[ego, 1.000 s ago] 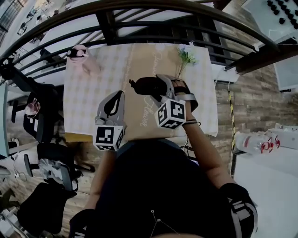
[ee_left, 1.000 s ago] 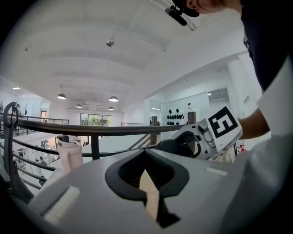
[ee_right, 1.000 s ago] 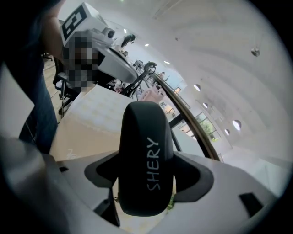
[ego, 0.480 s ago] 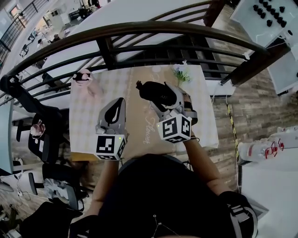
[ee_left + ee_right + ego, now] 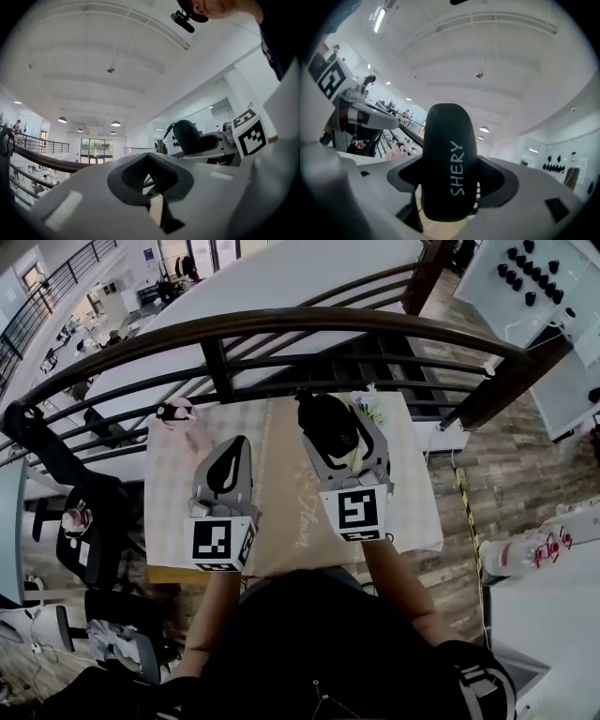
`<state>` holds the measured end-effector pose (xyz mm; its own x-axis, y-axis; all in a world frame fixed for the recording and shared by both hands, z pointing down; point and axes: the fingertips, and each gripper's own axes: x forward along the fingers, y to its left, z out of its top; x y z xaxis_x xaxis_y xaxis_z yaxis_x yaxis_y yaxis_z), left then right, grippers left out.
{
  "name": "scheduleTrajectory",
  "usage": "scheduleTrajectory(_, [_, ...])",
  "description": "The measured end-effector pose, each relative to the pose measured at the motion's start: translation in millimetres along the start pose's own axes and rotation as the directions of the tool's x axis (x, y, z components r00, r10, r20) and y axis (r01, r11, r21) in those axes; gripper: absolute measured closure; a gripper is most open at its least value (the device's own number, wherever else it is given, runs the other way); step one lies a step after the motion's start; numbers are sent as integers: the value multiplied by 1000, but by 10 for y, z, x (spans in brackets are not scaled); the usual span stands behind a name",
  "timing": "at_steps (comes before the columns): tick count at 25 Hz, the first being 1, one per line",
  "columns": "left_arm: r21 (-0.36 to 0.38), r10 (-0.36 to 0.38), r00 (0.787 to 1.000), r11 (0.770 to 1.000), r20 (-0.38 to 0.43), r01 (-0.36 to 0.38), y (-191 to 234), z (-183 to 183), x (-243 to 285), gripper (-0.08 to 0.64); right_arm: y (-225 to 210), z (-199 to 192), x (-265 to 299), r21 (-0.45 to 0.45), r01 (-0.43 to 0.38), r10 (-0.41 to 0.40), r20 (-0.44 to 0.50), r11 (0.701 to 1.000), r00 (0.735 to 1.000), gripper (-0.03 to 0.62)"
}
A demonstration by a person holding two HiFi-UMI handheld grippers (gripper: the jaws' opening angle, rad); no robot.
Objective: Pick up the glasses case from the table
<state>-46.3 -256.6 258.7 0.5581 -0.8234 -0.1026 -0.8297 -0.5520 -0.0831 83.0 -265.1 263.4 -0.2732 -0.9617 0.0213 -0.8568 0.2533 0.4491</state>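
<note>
A black glasses case with the print "SHERY" is up off the table, and my right gripper is shut on it. In the right gripper view the case stands upright between the jaws and fills the middle, with ceiling behind it. My left gripper is held up beside it at the left, shut with nothing in it. From the left gripper view the jaws meet, and the case shows at the right, beside the right gripper's marker cube.
Below lies a table with a checked cloth. A pink plush toy sits at its far left and a small bunch of flowers at its far right. A dark railing runs behind the table. Office chairs stand at the left.
My right gripper has swung the case from pointing left to pointing straight away and lifted it higher. The left gripper has risen slightly and stays shut.
</note>
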Motion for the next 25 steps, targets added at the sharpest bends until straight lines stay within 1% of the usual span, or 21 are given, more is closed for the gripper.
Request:
scheduleTrajectory(2, [6,12,1000,1000,9,-13,35,35,-30,548,-50,11,-28,99,29,-30,10,995,999,264])
scheduleTrajectory(4, [6,24,1000,1000,17,-24,67,60,-60,548,-91,-11,-61,195,48,-51,11,980,999,264])
scheduleTrajectory(6, [7,31,999,1000,19,-31,90,68,-83,548,-131,-43,-95,274,66,-70,8,960,997,264])
scheduleTrajectory(8, [12,33,999,999,16,-34,111,71,-105,548,-162,-72,-118,351,80,-88,8,933,996,264])
scheduleTrajectory(10, [17,34,999,999,15,-34,122,87,-127,549,-184,-86,-137,407,97,-110,8,908,994,264])
scheduleTrajectory(12, [20,33,999,999,21,-34,123,116,-140,549,-198,-65,-159,418,116,-133,12,901,991,264])
scheduleTrajectory(15, [18,30,999,999,32,-31,138,142,-139,548,-186,3,-181,398,131,-156,31,908,987,264])
scheduleTrajectory(18, [12,25,999,1000,39,-25,137,149,-134,548,-157,35,-192,385,130,-156,37,914,987,264])
scheduleTrajectory(25, [3,11,998,1000,56,-11,96,201,-148,548,-145,58,-235,381,134,-158,34,915,987,264])
